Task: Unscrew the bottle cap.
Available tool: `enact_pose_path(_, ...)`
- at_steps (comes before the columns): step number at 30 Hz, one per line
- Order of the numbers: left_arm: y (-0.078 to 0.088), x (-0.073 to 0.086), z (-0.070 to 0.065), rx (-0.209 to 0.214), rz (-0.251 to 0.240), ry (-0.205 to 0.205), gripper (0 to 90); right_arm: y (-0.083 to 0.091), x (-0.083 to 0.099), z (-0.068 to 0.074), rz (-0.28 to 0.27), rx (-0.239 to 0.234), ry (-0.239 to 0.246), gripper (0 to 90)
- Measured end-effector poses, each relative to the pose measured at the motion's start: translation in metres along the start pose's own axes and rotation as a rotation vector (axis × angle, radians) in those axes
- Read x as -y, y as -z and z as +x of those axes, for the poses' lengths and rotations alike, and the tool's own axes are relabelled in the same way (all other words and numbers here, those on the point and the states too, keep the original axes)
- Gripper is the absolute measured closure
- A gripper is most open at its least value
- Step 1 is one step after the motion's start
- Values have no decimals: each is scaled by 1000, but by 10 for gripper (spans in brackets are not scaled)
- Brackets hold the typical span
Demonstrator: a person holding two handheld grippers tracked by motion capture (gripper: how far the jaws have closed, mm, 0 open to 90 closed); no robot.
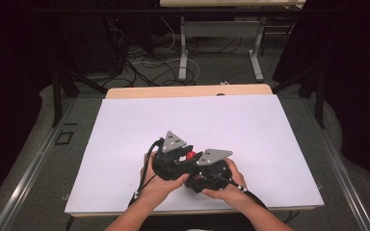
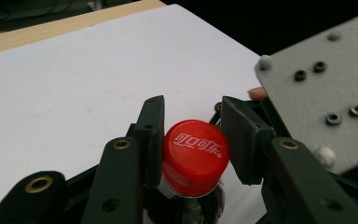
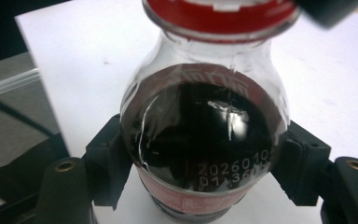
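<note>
A small clear bottle of dark cola (image 3: 205, 121) with a red cap (image 2: 195, 156) stands upright on the white table top (image 1: 231, 125), near the front edge. My left gripper (image 2: 193, 140) comes from above, and its pads press on both sides of the cap. My right gripper (image 3: 205, 175) is shut on the bottle's round body, one pad on each side. From above, the cap (image 1: 191, 155) peeks out red between the left gripper (image 1: 187, 158) and the right gripper (image 1: 196, 169), which hide the bottle's body.
The right gripper's grey three-cornered plate (image 2: 321, 88) sits close beside my left jaws. The white top spreads out on all sides of the hands. Behind it are a wooden edge (image 1: 188, 90), table legs (image 1: 183, 53) and floor cables (image 1: 144, 62).
</note>
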State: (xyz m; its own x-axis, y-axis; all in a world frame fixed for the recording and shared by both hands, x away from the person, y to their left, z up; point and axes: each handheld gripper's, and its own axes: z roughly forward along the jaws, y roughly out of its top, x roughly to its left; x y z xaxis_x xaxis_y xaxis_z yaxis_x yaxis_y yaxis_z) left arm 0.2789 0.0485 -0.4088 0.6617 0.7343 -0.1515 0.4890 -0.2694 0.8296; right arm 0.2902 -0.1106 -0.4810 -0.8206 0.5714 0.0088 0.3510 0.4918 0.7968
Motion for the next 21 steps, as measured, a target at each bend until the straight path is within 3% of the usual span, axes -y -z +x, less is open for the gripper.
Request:
enact_pose_path(4, 0, 0, -1, -18, -3, 37, 610, 0, 0, 0, -11, 5, -11, 296)
enact_pose_path(10, -1, -1, 5, 25, -4, -15, 561, 0, 1, -3, -8, -35, -8, 296)
enact_pose_path(11, 3, -2, 11, 70, 6, -31, 507, 1, 0, -3, -10, -45, -14, 295)
enact_pose_path(13, 5, -2, 13, 93, -11, -27, 467, 2, 0, -5, -18, -58, -12, 295)
enact_pose_path(15, 9, -2, 19, 112, -19, -54, 439, 3, 0, -7, -7, -72, -13, 295)
enact_pose_path(18, 16, -2, 28, 181, -23, -83, 408, 4, 0, -9, -15, -91, -2, 295)
enact_pose_path(19, 19, -3, 35, 271, -2, -97, 408, 4, 0, -9, -17, -97, 7, 295)
enact_pose_path(21, 21, -4, 40, 337, 6, -127, 410, 5, -1, -9, -4, -123, 27, 295)
